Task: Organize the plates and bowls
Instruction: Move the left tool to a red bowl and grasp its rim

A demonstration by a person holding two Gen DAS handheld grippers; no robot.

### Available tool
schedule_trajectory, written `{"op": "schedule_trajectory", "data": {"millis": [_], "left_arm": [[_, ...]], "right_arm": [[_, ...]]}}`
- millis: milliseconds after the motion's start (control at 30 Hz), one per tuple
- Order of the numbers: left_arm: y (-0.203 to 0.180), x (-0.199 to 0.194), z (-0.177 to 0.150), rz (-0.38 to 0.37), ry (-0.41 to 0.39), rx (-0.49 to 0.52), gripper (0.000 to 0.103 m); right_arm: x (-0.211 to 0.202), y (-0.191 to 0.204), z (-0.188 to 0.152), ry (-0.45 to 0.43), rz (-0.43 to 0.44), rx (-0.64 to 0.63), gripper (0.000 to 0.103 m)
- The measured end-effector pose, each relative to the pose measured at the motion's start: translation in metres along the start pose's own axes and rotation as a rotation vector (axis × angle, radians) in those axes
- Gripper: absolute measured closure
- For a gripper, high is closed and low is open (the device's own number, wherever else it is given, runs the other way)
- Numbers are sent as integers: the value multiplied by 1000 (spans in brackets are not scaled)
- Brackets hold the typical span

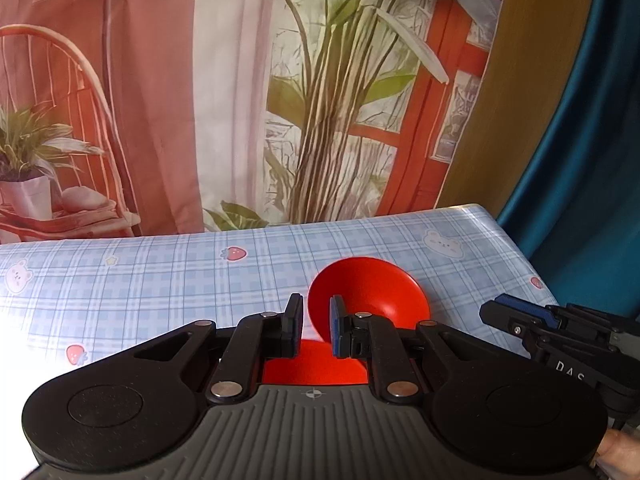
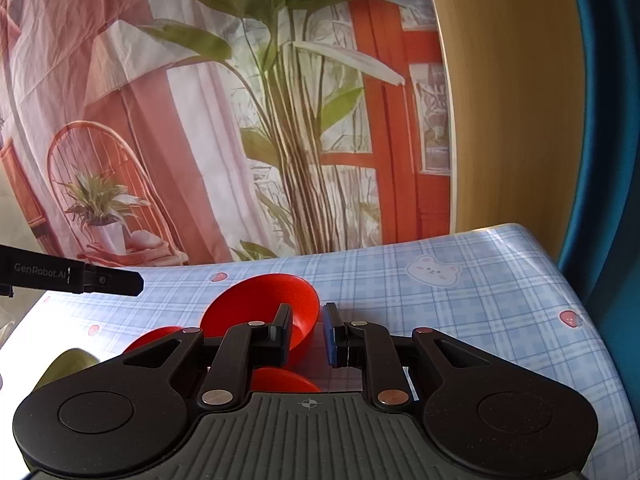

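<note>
Backdrop: a printed cloth [image 1: 200, 100] of pink curtains, a chair and tall green plants hangs behind my worktop [image 1: 160, 276], which wears a blue plaid cover with bears and strawberries.

Red bowl: it [image 1: 372, 292] stands tilted on the worktop, mouth turned up and away from me. In the right view the same bowl [image 2: 260, 304] appears propped against other red ware below it.

Second red piece: another red dish [image 1: 316, 364] sits low between my left fingers, mostly hidden by the rig, so I cannot say whether it is a bowl or a plate.

Left tongs: they [image 1: 316, 330] are parted, with the tilted bowl's near rim standing in the gap. Neither pad looks pressed on it, so I read them as released, placed to close on that rim.

Right tongs: they [image 2: 307, 332] are also parted a little, beside the bowl's right edge and over bare cloth, grasping nothing. I judge they wait there to steady or receive.

Other ware: a red edge [image 2: 154, 338] and a green piece [image 2: 68, 364] show at the lower left of the right view.

Progress: the dishes look loosely heaped, so stacking seems unfinished.

Risk: the tilted bowl could rock or slide off if pinched unevenly.
</note>
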State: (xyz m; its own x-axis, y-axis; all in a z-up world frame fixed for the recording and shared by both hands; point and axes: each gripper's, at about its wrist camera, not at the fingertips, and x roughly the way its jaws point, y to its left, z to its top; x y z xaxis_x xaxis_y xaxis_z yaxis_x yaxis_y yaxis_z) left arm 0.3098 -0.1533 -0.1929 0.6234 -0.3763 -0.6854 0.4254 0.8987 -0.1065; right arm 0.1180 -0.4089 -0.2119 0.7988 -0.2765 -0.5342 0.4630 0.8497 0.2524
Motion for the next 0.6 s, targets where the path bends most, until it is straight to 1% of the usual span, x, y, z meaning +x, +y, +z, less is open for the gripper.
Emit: {"op": "schedule_trajectory", "data": {"millis": [133, 300, 400, 600], "left_arm": [[0, 37, 14, 24, 44, -22, 88], [5, 76, 15, 27, 117, -68, 88], [4, 90, 13, 21, 146, -61, 88], [8, 103, 10, 18, 170, -57, 88]], "right_arm": [[23, -13, 3, 32, 14, 23, 86], [43, -18, 1, 65, 37, 46, 86], [52, -19, -2, 81, 53, 61, 86], [65, -22, -7, 112, 67, 88, 86]]}}
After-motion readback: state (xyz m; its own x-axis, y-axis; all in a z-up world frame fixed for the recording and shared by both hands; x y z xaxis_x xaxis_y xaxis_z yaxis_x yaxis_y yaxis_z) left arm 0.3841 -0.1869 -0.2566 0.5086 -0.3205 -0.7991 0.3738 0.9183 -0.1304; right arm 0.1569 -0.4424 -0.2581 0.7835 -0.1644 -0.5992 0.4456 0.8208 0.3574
